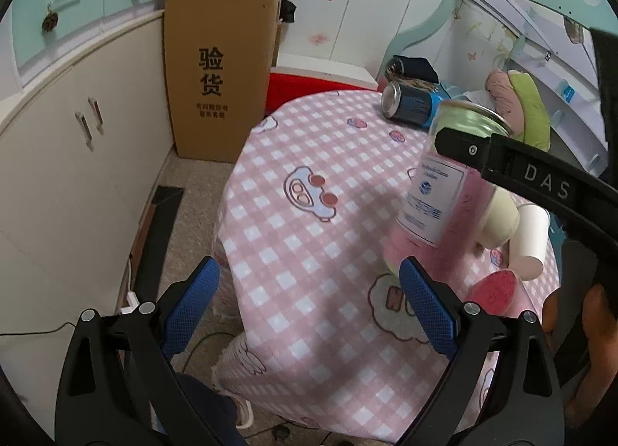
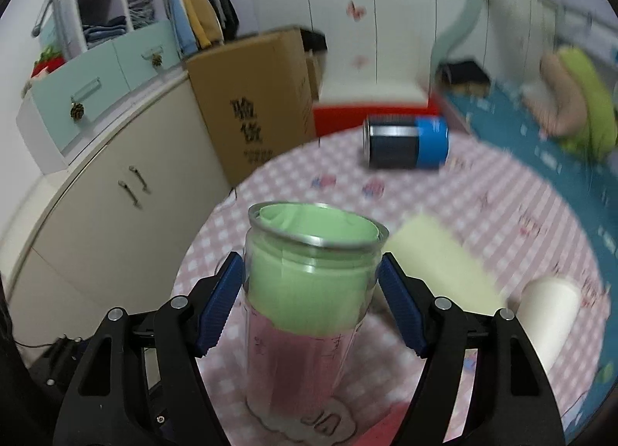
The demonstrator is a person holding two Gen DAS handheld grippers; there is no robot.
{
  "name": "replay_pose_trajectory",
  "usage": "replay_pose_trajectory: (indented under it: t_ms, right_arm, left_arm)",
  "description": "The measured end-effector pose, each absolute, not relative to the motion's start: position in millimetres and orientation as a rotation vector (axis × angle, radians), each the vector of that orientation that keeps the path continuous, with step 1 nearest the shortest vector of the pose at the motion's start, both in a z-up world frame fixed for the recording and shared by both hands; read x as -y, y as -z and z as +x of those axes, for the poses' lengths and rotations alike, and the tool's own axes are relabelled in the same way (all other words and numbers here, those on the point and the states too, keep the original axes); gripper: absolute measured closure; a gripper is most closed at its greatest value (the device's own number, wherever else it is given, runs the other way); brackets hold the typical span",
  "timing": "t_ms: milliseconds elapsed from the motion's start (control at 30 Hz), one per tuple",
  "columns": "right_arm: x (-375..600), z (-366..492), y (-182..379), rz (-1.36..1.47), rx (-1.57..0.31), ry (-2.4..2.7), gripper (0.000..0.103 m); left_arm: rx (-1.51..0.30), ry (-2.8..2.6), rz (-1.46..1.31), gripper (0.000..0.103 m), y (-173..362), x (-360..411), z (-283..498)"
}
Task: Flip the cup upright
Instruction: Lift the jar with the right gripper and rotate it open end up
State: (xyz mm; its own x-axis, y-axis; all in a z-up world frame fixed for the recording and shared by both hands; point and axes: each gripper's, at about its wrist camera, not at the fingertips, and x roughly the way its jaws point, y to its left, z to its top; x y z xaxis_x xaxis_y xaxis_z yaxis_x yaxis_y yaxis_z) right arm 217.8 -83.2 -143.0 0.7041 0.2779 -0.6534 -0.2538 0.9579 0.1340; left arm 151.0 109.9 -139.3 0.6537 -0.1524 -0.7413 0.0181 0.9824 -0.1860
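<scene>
From my remote seat I saw the round table [image 1: 309,183], draped in a pink-and-white checked cloth with cartoon prints, filling most of both wrist views. Off its 10 o'clock edge a tall cardboard box [image 1: 220,75] stood on the floor against the cream cabinets [image 1: 77,160]. The next largest thing was the cup [image 2: 305,291], a clear tumbler with a green section at its upper end and pink below, carrying a white label in the left wrist view. Its long axis ran close to vertical, leaning a little, with the metal-rimmed green end pointing up and the pink end down toward the cloth; I could not tell whether its base touched the table. The right gripper [image 2: 311,276] pinched it from both sides, the blue pads pressed against the clear wall just below the rim. The left gripper [image 1: 309,310] hung over the near edge of the table at about 7 o'clock from the cup, its fingers spread wide with nothing between them. At 12 o'clock on the far side of the table a dark and blue can [image 2: 405,142] lay on its side. At about 3 o'clock from the cup a white paper cup [image 1: 531,241] lay tipped over, with a cream-coloured one [image 1: 498,220] just beside it, too blurred for detail.
</scene>
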Motion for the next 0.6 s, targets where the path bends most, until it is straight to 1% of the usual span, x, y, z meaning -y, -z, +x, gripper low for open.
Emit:
replay_pose_trajectory:
  t_ms: [100,200,600]
  right_arm:
    - [78,212,143,-0.013,-0.664,-0.284,0.035]
    - [74,213,151,-0.027,-0.672,-0.292,0.036]
    - [81,196,148,-0.038,-0.676,-0.290,0.036]
  left_arm:
    - [-0.856,0.099,-0.161,0.008,139,-108,151]
    - [-0.866,0.089,-0.149,0.008,143,-106,151]
    - [-0.855,0.016,-0.144,0.008,139,-113,151]
